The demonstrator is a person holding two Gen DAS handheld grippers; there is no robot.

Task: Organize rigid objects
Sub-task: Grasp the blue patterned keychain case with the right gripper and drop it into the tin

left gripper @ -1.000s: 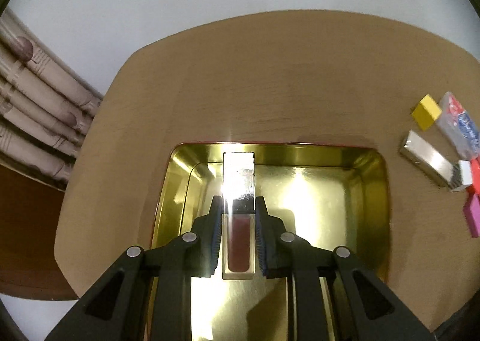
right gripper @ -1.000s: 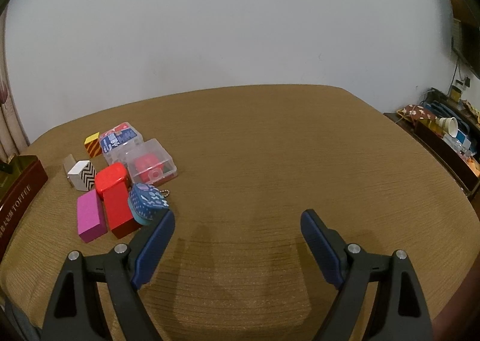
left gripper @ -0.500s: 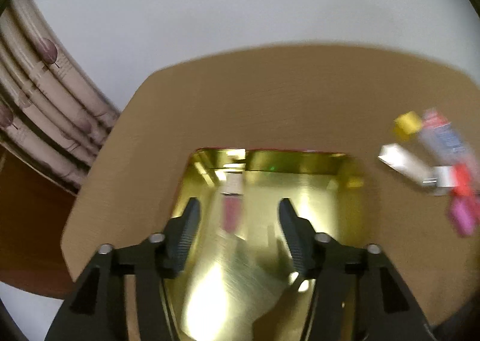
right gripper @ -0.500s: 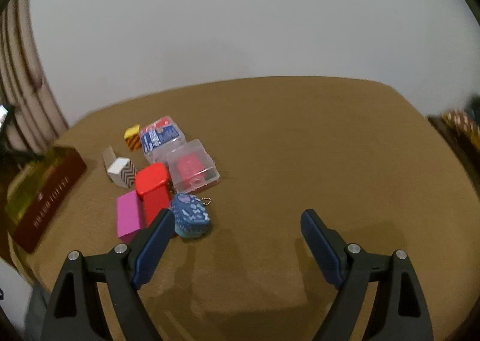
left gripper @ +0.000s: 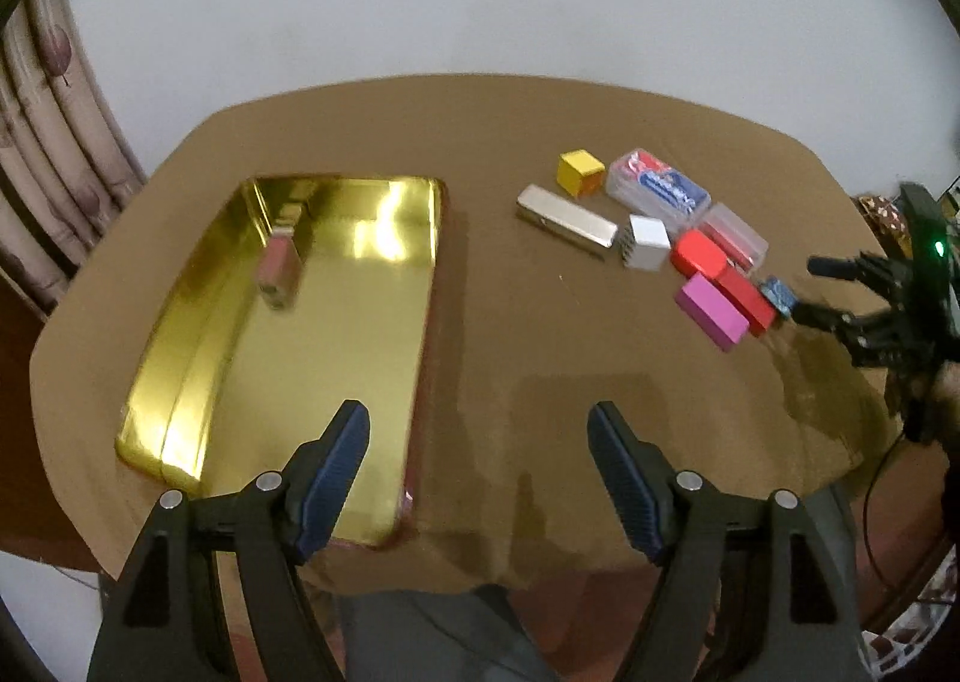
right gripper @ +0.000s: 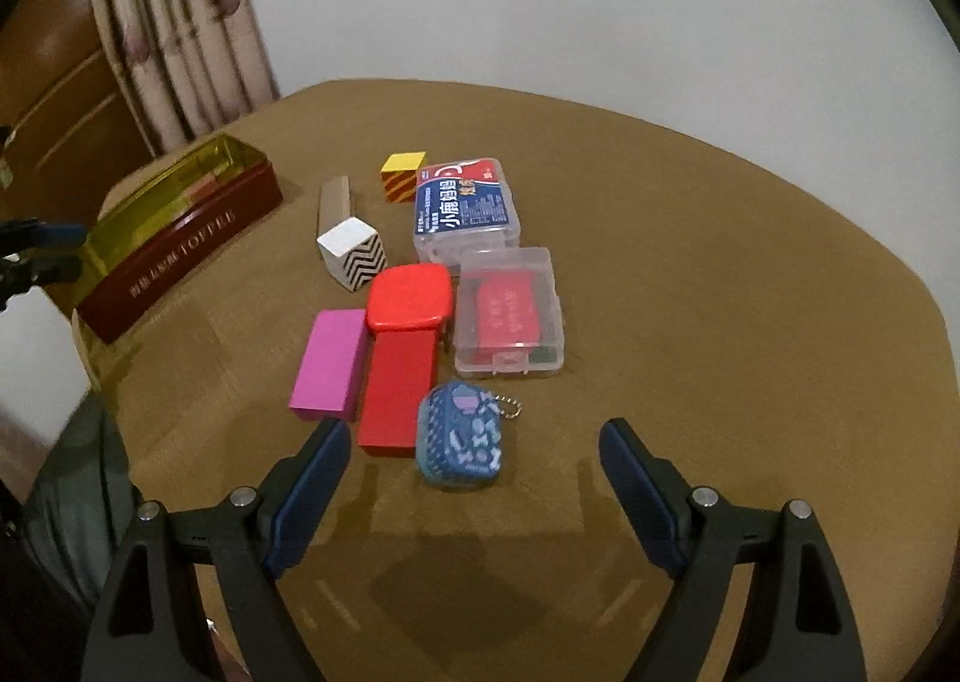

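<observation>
A gold tin tray [left gripper: 180, 382] lies on the left of the brown table; a lip-gloss tube [left gripper: 278, 266] lies in its far part. My left gripper [left gripper: 478, 469] is open and empty, above the tray's near right corner. My right gripper [right gripper: 474, 469] is open and empty, just short of a blue patterned pouch [right gripper: 459, 441]. Beyond the pouch lie a red block [right gripper: 398, 391], a pink block [right gripper: 330, 363], a red lid [right gripper: 410, 296], two clear plastic cases [right gripper: 509, 312] [right gripper: 465, 208], a zigzag block [right gripper: 352, 251], a silver bar [left gripper: 566, 222] and a yellow cube [right gripper: 402, 176].
The tray's dark red side [right gripper: 180, 262] shows in the right wrist view at far left. Curtains [left gripper: 48, 154] hang behind the table on the left. The table edge [left gripper: 420, 580] is close below my left gripper. My right gripper also shows in the left wrist view [left gripper: 822, 289].
My left gripper opened, let the lip-gloss tube go into the tray, and pulled back and to the right. My right gripper moved left toward the pile of objects.
</observation>
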